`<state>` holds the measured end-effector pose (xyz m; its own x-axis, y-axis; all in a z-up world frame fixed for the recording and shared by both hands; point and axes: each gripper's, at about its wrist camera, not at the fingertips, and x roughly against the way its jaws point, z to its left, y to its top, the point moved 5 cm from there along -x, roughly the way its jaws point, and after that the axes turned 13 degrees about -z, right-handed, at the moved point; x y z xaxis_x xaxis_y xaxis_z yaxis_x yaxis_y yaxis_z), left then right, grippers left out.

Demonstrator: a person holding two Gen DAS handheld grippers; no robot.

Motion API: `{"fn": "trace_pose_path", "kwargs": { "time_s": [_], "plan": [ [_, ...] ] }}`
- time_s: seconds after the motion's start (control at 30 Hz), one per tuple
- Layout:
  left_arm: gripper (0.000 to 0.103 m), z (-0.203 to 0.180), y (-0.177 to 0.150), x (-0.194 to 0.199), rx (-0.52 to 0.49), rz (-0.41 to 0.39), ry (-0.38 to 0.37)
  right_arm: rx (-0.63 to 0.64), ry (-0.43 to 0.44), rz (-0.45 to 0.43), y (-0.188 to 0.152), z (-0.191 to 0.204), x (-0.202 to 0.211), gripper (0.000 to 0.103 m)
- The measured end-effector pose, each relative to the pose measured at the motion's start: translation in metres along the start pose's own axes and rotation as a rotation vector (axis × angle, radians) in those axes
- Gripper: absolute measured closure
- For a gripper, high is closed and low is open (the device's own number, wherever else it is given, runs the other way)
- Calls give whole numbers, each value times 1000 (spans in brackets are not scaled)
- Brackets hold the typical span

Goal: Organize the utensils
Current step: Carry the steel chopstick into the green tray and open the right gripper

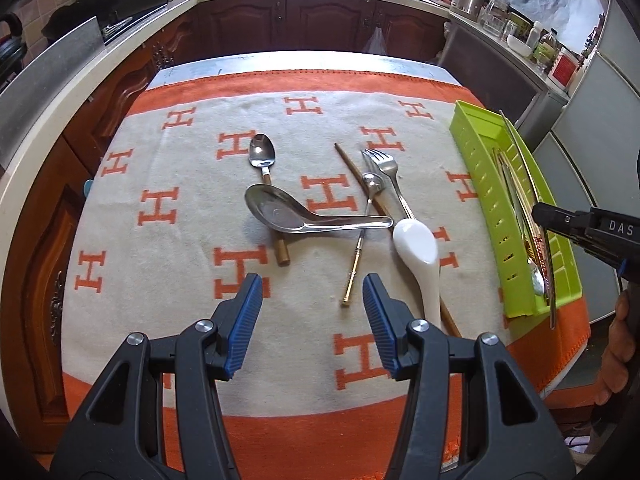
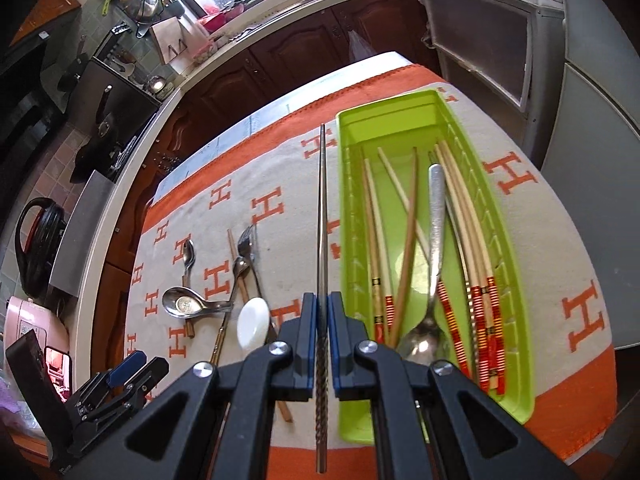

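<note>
On the blanket-covered worktop the left claw hangs about half open with nothing in it, above a loose scatter of cutlery: a steel spoon, a soup spoon, forks and a white spoon. Further right, the right claw is clamped tight on a metal chopstick, held just left of the green tray. The tray holds wooden chopsticks and a long spoon.
</note>
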<state>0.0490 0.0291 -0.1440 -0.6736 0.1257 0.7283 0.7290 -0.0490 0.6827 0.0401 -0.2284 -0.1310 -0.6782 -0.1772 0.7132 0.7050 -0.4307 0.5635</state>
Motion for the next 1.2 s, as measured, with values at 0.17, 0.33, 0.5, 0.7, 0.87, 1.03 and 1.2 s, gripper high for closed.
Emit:
{"fn": "trace_pose_path", "kwargs": {
  "time_s": [0.17, 0.33, 0.5, 0.7, 0.87, 1.03, 1.2],
  "plan": [
    [54, -4, -2, -6, -6, 20, 0, 7, -49, 0, 8, -16, -3, 97],
    [54, -4, -2, -9, -5, 28, 4, 24, -95, 18, 13, -27, -13, 97],
    [54, -3, -2, -11, -1, 29, 5, 39, -127, 36, 16, -31, -23, 97],
    [54, 12, 2, -15, 46, 30, 7, 3, -127, 19, 19, -31, -24, 96],
    [54, 31, 5, -15, 89, 25, 32, 34, -77, -1, 21, -14, -19, 96],
    [54, 50, 7, -16, 136, 26, 53, 67, -13, 12, 17, 9, -21, 96],
    [54, 58, 9, -14, 151, 17, 60, 102, 23, 37, 10, 29, -27, 96]
  ]
}}
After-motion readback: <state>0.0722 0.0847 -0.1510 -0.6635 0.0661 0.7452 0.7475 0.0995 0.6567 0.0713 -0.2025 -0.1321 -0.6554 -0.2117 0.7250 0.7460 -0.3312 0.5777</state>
